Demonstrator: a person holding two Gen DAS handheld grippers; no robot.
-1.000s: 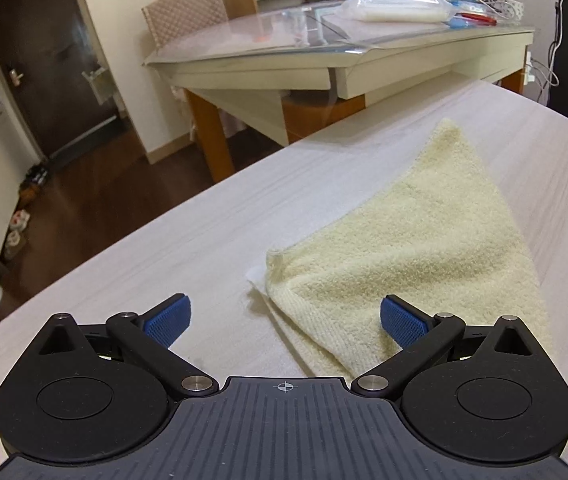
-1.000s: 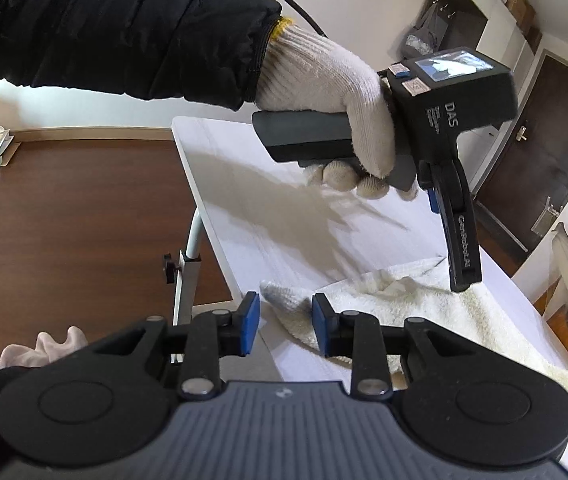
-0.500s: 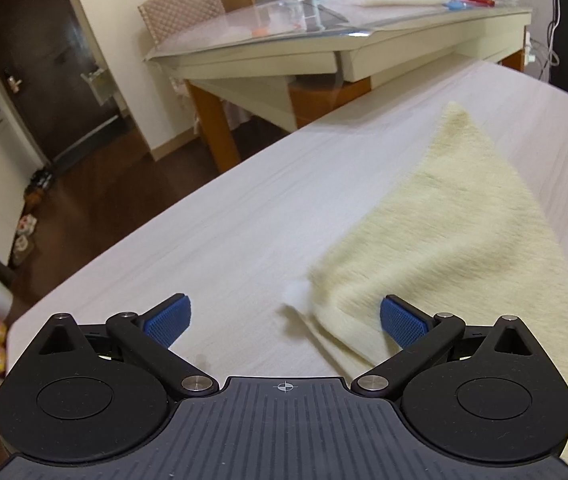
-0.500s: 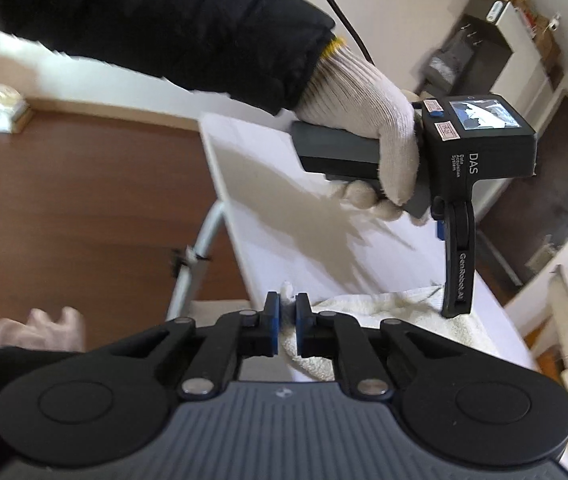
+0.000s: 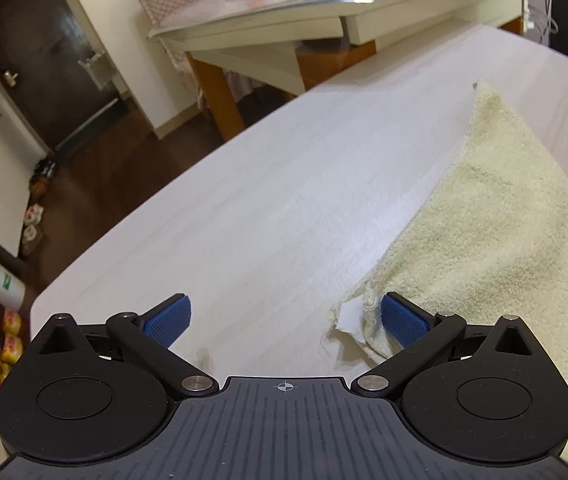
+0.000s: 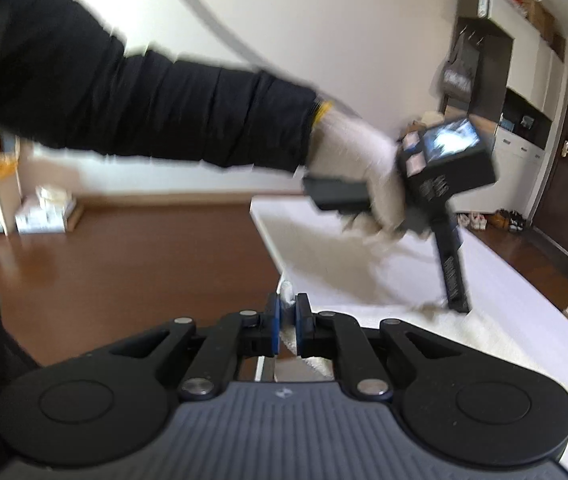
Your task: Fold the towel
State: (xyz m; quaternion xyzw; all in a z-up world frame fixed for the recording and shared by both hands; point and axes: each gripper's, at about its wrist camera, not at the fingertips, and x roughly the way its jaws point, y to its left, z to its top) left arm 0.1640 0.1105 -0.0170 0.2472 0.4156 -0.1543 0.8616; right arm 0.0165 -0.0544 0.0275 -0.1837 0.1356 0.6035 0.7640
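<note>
On my left wrist view, the left hand-held gripper (image 5: 285, 318) sits with its blue pads spread wide, released, gripping nothing. The pale yellow towel (image 5: 495, 220) lies on the white counter (image 5: 284, 184) and fills the right side of the frame; its near corner, with a white tag, sits just inside the right pad, touching or nearly touching it. A second table (image 5: 323, 12) with a glass top stands across the upper part of the frame.

On my right wrist view, the right hand-held gripper (image 6: 287, 322) is clenched on a bunched edge of the towel (image 6: 479, 344) at lower centre, cloth poking up between the pads. At upper right, blurred, a white-gloved hand (image 6: 357, 168) holds the other gripper's handle above the counter (image 6: 323, 256).
</note>
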